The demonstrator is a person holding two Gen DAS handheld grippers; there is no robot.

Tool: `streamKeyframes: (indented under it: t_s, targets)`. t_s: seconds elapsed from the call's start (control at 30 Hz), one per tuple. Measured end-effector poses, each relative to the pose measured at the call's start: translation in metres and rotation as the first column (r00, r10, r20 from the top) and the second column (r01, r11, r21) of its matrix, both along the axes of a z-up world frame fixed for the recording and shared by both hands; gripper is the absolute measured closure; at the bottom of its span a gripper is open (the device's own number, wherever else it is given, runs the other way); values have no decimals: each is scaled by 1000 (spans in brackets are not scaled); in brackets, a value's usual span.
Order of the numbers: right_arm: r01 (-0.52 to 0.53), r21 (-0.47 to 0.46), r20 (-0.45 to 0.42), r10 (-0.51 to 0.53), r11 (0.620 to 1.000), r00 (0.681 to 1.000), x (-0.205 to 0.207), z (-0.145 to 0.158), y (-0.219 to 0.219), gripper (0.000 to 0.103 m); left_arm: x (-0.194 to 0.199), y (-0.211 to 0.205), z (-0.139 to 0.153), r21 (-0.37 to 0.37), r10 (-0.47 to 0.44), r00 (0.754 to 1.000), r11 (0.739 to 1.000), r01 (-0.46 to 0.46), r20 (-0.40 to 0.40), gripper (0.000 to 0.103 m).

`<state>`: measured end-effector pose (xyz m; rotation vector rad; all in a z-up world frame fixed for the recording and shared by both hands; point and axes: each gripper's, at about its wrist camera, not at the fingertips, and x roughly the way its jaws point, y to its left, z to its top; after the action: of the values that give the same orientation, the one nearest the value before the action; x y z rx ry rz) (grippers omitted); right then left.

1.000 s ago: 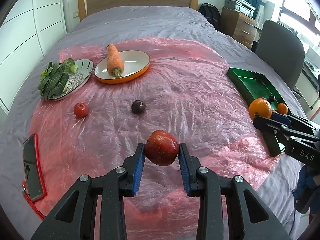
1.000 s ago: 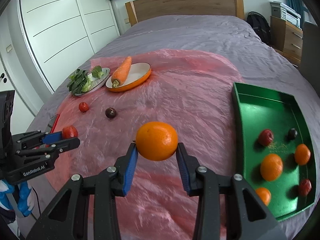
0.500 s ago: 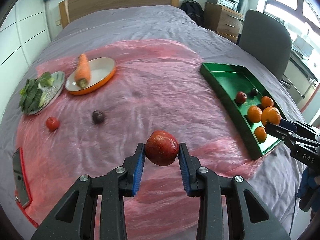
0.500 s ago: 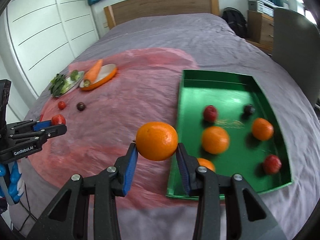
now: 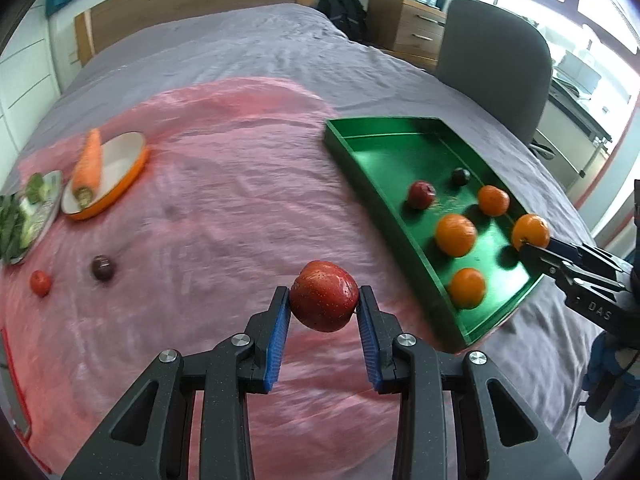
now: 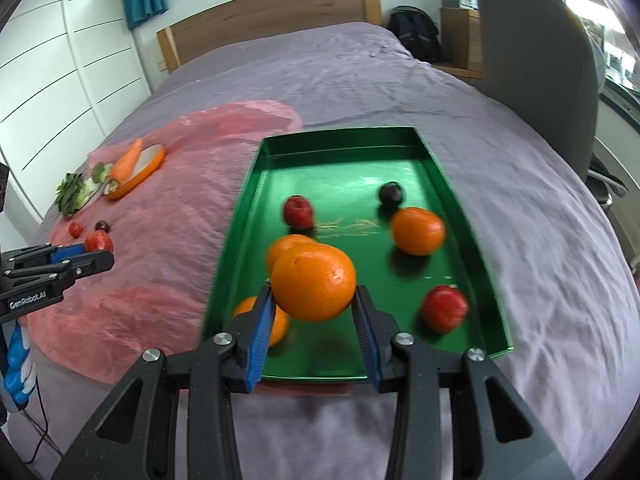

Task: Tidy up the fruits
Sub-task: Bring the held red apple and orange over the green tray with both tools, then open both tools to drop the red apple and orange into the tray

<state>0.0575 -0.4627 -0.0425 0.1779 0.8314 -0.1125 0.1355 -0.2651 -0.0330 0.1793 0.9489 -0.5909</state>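
My left tool [image 5: 324,312]: pinching red apple [image 5: 323,295]. My right tool [image 6: 314,312]: pinching orange [image 6: 314,282] above green tray [image 6: 452,196].

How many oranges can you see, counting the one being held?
4. One round orange is clamped in the right gripper above the green metal tray; three lie in it. None seems hidden.

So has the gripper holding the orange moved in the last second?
Yes. The right gripper, shut on the orange, has swung from over the pink sheet to over the green tray.
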Motion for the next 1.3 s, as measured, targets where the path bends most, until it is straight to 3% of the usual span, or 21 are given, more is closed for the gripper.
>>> streamKeyframes:
  t_s: [0.5,0.73,1.3]
  targets:
    - [78,-22,-19,-78,997,997,2,-17,-56,32,-24,-104,-6,-32,-182,983,983,181,-20,74]
    - [72,-23,-25,-73,997,997,12,-23,-67,32,-38,-136,-11,-5,-250,968,968,250,-14,74]
    - [87,17,-42,-86,996,995,31,-50,-86,31,-34,-173,-40,49,-283,957,957,286,-62,74]
